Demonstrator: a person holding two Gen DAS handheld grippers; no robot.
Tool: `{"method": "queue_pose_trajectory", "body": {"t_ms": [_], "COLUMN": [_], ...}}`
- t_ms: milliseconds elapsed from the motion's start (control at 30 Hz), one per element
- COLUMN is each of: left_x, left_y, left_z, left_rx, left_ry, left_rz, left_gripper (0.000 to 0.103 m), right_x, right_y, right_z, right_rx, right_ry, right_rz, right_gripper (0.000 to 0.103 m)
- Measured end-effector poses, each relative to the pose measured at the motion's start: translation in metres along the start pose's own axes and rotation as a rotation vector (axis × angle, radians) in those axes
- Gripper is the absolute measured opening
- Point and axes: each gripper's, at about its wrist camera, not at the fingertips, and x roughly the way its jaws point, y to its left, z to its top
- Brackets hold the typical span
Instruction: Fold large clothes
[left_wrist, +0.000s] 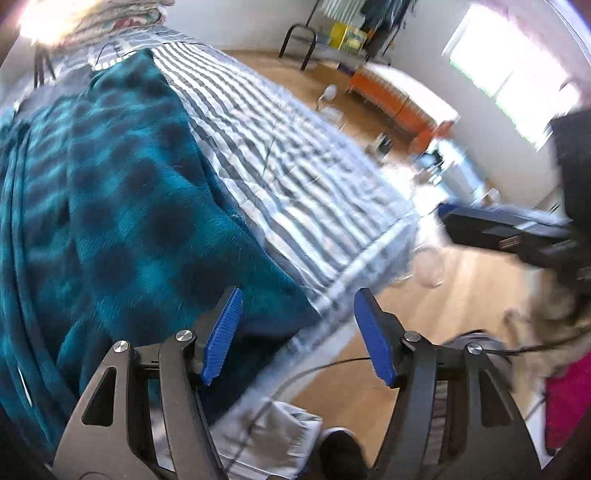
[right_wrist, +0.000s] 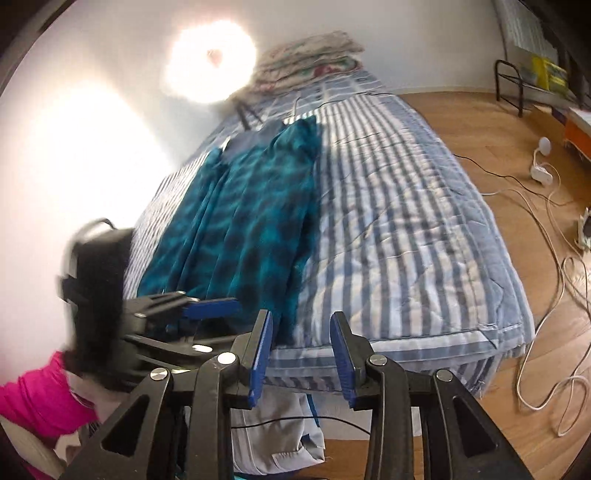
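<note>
1. At the far left of the right wrist view, my pink sleeve (right_wrist: 40, 398) shows beside a white wall (right_wrist: 74, 129) with a bright glare on it.
2. My left tool (left_wrist: 297, 334) has its blue pads standing wide apart, with nothing between them; it hangs over the bed's near corner.
3. The teal plaid fleece garment (right_wrist: 255, 221), folded into a long strip, lies on the left part of the bed, reaching from the near edge toward the head end.
4. My right tool (right_wrist: 301, 354) is partly open and holds nothing; it points at the foot edge of the bed, just right of the garment.
5. The blue-and-white striped quilt (right_wrist: 399, 229) covers the bed, bare to the garment's right.
6. A stack of folded bedding (right_wrist: 314, 62) sits at the head end.
7. Right of the bed is a wooden floor (right_wrist: 480, 122) with white cables (right_wrist: 554, 288) trailing over it.
8. A dark metal rack (right_wrist: 511, 85) stands by the far wall, and an orange piece of furniture (left_wrist: 399, 96) lies beyond it.
</note>
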Motion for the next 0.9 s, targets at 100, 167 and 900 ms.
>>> {"method": "queue_pose_trajectory", "body": {"t_ms": [100,167,900], "left_x": [0.025,0.039,0.021], "left_y": [-0.004,0.001,0.019], "left_z": [-0.003,-0.003,-0.005], "left_rx": [-0.004,-0.023,-0.088], "left_ry": [0.064,0.103,0.020], "left_rz": [0.053,0.084,-0.006], "left_gripper": [0.065,0.065,0.032], "right_x": [-0.002,-0.003,0.052], "right_y": [-0.010,-0.014,-0.040], "right_z": [0.003,0.006,0.056], "right_rx": [0.021,0.024,0.087], "right_ry": [-0.017,-0.019,0.009], "right_rz": [0.010,0.013,0.105], "right_gripper": [0.035,0.035,0.035]}}
